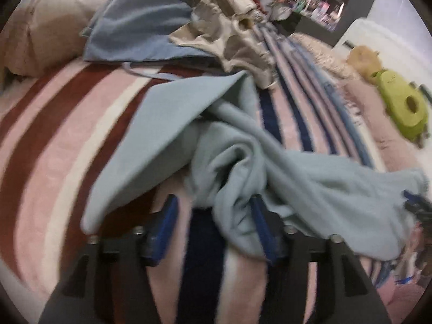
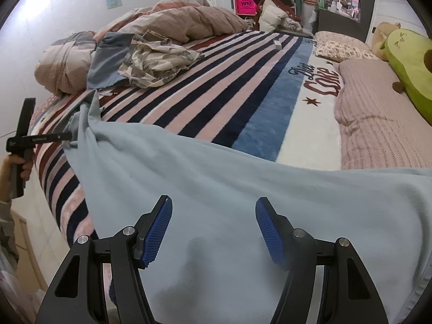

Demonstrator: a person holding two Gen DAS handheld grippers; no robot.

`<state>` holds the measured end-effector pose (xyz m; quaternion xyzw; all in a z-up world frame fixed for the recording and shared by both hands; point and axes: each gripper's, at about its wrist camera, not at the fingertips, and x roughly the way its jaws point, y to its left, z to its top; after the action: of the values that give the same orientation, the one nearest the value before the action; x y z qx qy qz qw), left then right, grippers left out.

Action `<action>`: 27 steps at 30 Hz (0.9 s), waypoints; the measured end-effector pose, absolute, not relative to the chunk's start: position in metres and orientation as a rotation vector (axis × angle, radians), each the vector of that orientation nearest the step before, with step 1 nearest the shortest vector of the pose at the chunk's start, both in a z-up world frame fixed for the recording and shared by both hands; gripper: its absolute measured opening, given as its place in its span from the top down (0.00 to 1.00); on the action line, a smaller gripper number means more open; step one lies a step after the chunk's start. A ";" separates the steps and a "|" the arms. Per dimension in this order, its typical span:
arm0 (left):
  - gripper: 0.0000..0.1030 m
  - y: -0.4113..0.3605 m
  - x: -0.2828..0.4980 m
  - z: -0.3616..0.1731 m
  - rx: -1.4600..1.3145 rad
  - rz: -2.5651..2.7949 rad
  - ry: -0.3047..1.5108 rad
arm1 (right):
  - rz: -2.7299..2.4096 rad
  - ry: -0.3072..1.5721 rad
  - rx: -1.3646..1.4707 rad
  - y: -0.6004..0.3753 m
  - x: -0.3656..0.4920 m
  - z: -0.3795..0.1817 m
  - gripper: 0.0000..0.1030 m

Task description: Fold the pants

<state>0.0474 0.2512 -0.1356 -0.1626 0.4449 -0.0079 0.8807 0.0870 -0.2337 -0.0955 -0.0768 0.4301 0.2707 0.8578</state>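
Observation:
The light blue pants [image 2: 229, 189] lie spread across the near edge of the striped bed. In the left wrist view the pants [image 1: 237, 162] are bunched and draped over one blue pad. My left gripper [image 1: 213, 205] is open, its jaws wide apart with cloth lying between them. It also shows from outside in the right wrist view [image 2: 67, 137], at the pants' far left end. My right gripper [image 2: 213, 208] is open and hovers above the pants, holding nothing.
A striped blanket [image 2: 216, 86] covers the bed. A pile of other clothes [image 2: 151, 59] and a rumpled duvet [image 2: 175, 21] lie at the far left. Pillows [image 2: 340, 48] and a green avocado plush [image 2: 407, 62] sit at the right. Shelves stand behind.

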 end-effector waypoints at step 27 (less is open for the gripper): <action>0.85 0.282 0.060 -0.118 -0.238 0.306 0.700 | 0.550 0.938 -0.166 -0.219 0.103 -0.103 0.41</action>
<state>0.0596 0.2821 -0.1182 -0.1160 0.3406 0.1490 0.9210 0.1028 -0.2187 -0.1033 -0.0790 0.4458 0.2611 0.8526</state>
